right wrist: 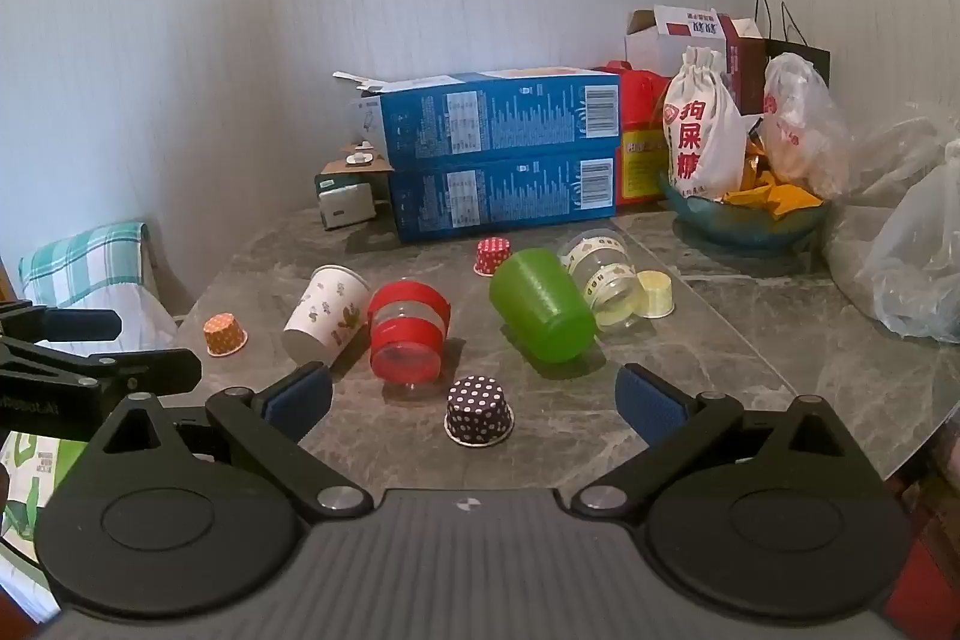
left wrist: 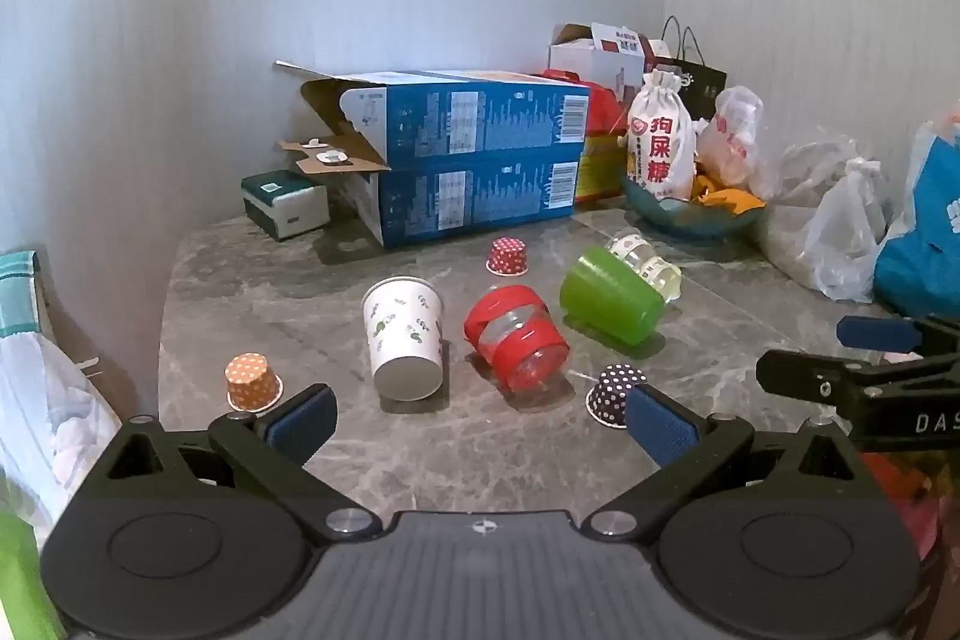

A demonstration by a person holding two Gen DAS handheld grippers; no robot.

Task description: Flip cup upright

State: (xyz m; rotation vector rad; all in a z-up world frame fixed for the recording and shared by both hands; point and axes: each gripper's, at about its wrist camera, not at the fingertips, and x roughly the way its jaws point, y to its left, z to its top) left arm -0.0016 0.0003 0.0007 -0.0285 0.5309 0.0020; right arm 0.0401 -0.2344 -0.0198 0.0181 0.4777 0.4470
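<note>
Several cups lie on their sides on the grey marble table (left wrist: 480, 454): a white paper cup with leaf print (left wrist: 403, 334) (right wrist: 327, 310), a clear glass with red bands (left wrist: 517, 338) (right wrist: 408, 328), a green plastic cup (left wrist: 609, 293) (right wrist: 542, 304) and a clear taped glass (left wrist: 645, 263) (right wrist: 603, 274) behind it. Small dotted paper cups stand upside down: orange (left wrist: 252, 381) (right wrist: 224, 334), red (left wrist: 507, 256) (right wrist: 492, 255), dark purple (left wrist: 615, 394) (right wrist: 478, 411). My left gripper (left wrist: 480, 424) is open and empty in front of the cups. My right gripper (right wrist: 474, 406) is open and empty, its fingers either side of the purple cup.
Two stacked blue boxes (left wrist: 474, 160) (right wrist: 498, 160) stand at the back. A blue bowl with a white cloth bag (left wrist: 660, 136) (right wrist: 699, 130) and plastic bags (left wrist: 840, 232) (right wrist: 912, 256) fill the back right. A yellow cup (right wrist: 655, 293) lies by the taped glass. The table's left edge is near the orange cup.
</note>
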